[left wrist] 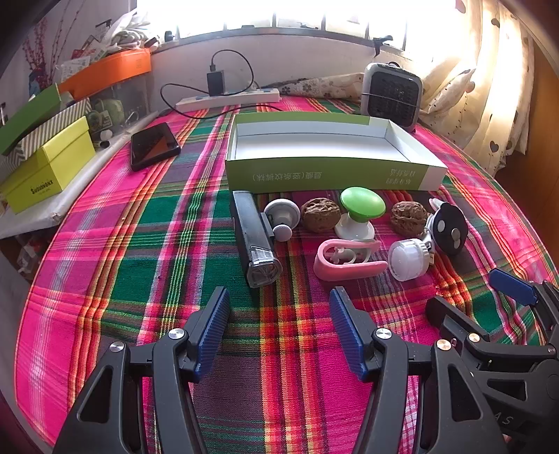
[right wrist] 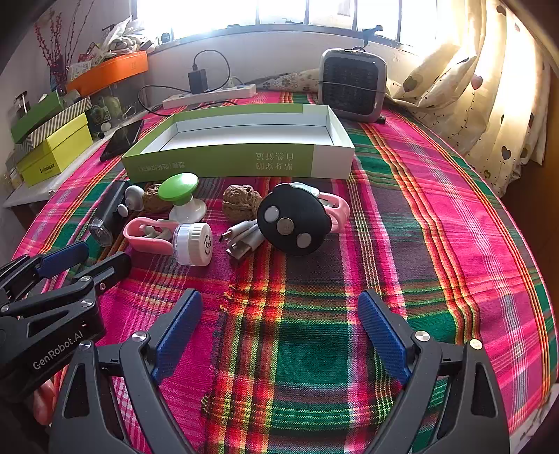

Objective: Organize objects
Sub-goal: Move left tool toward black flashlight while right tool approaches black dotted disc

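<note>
Grippers (left wrist: pixel 279 297) above plaid tablecloth (right wrist: pixel 401 227) by window (right wrist: pixel 244 14)

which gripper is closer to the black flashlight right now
Left. The left gripper, open, sits just in front of the black flashlight. The right gripper, also open, hangs further to the right, nearer the black disc.

"GenRobot.AI" in white on black plastic left gripper (right wrist: pixel 63 258). Upside-down Chinese print, illegible, on front wall of green-and-white cardboard box (right wrist: pixel 223 161). Small blurred logo on yellow-green lidded box (left wrist: pixel 45 167).
</note>
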`<state>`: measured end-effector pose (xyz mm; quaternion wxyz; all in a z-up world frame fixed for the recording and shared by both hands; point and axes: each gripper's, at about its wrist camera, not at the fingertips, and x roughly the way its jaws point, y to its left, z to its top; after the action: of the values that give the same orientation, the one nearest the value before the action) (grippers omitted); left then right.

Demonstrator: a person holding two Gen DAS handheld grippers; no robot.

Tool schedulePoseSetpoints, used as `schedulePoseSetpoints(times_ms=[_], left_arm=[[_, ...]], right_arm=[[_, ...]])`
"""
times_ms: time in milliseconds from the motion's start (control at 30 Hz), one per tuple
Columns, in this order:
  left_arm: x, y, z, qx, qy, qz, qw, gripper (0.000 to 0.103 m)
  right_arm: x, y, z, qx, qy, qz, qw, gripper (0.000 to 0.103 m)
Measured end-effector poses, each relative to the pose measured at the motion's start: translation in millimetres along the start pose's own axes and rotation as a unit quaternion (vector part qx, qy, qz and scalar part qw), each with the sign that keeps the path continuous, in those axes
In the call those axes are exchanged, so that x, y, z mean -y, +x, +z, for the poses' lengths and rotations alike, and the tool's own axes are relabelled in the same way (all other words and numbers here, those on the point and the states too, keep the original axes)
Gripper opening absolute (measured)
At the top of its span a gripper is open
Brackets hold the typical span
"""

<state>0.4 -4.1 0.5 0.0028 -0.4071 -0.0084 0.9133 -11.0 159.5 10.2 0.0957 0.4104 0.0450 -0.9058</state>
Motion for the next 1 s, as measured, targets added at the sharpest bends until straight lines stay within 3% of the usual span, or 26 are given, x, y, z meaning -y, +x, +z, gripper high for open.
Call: schedulePoseSetpoints(times_ms=[433,833,1000], left_arm=[[2.5,-0.5,-0.7,0.0,0.007,-0.004,1.0,0.058],[-18.1,-4.8,2.0,-0.001,0.01,-0.081,0.9967,0.058],[-26.2,-4.5,8.5,0.006,0.003,-0.078,0.997,0.058]], right_arm=[[-0.5,-0.1,0.4,0.0,0.0,0.0,1.0,0.091],[9.1,-0.2,3.4,-0.009,-0.017,0.033,0.999,0.091],[16.7,0.8,7.5,-0.008,-0.001,0.047,0.999,0.091]])
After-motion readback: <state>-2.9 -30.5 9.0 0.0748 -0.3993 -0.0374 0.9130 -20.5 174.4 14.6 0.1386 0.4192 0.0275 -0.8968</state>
